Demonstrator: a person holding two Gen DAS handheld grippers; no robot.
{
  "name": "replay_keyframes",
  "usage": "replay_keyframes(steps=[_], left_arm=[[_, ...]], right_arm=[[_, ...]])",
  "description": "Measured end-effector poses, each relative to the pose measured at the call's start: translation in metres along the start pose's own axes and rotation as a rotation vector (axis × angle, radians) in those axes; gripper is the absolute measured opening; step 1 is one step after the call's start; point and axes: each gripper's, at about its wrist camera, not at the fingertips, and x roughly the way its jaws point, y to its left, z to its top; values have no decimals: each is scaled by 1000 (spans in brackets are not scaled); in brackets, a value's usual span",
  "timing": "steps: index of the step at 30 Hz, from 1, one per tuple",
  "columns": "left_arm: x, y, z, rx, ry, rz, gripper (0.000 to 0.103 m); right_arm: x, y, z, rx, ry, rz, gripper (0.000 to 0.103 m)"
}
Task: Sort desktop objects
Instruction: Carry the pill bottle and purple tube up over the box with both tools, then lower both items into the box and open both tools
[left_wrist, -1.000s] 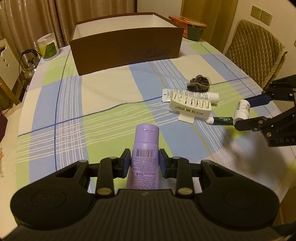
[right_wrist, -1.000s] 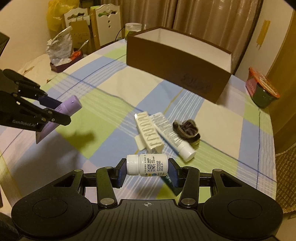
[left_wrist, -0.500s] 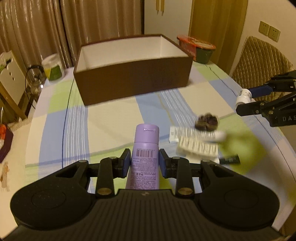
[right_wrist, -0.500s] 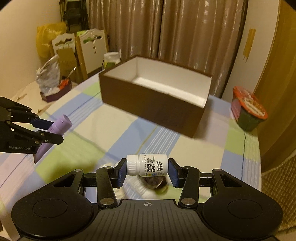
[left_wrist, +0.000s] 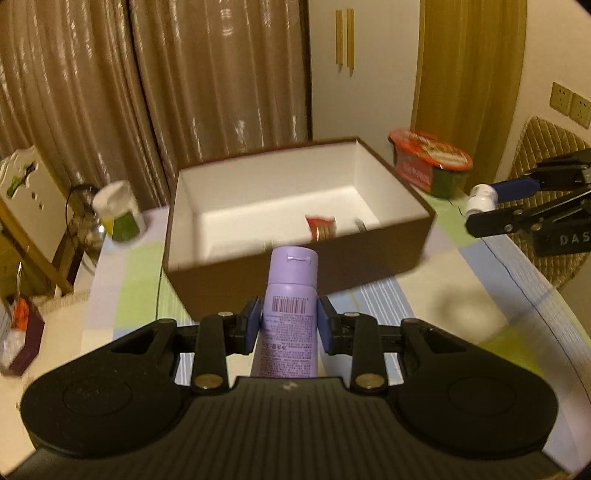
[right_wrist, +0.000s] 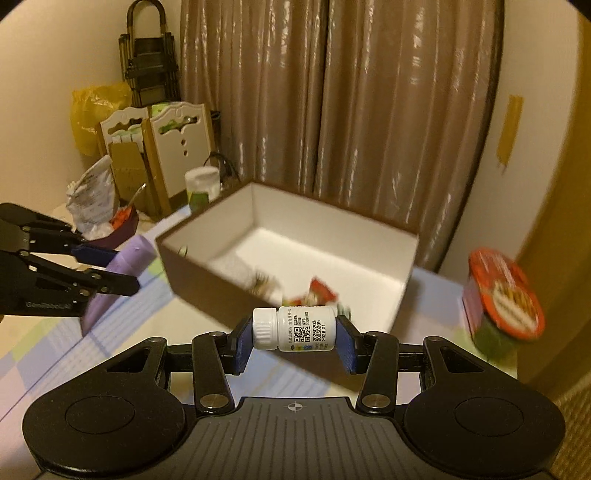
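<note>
My left gripper (left_wrist: 290, 321) is shut on a purple bottle (left_wrist: 290, 306) with a barcode label, held lengthwise just short of the brown box (left_wrist: 295, 273). My right gripper (right_wrist: 294, 336) is shut on a small white pill bottle (right_wrist: 293, 328), held sideways, cap to the left, close to the same box (right_wrist: 221, 291). The box is open, white inside, and holds a red packet (left_wrist: 320, 227) and other small items. In the left wrist view the right gripper (left_wrist: 491, 206) hangs at the right with the white bottle (left_wrist: 480, 195). In the right wrist view the left gripper (right_wrist: 110, 271) holds the purple bottle (right_wrist: 122, 269) at the left.
A red-lidded bowl (left_wrist: 430, 164) stands right of the box. A white and green jar (left_wrist: 118, 218) stands at the back left of the table. A padded chair (left_wrist: 546, 147) is on the right. Curtains hang behind, with bags and a white chair (right_wrist: 162, 147) at the left.
Both grippers have risen and moved forward toward the box, each keeping its bottle. The loose items on the checked cloth have dropped out of view, and the box inside now shows.
</note>
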Motion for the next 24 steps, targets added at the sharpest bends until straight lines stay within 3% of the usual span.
replay_keyframes(steps=[10, 18, 24], left_arm=[[102, 39, 68, 47, 9, -49, 28], [180, 49, 79, 29, 68, -83, 28], [208, 47, 77, 25, 98, -92, 27]], right_arm=[[108, -22, 52, 13, 77, -23, 46], [179, -43, 39, 72, 200, -21, 46], [194, -54, 31, 70, 230, -15, 46]])
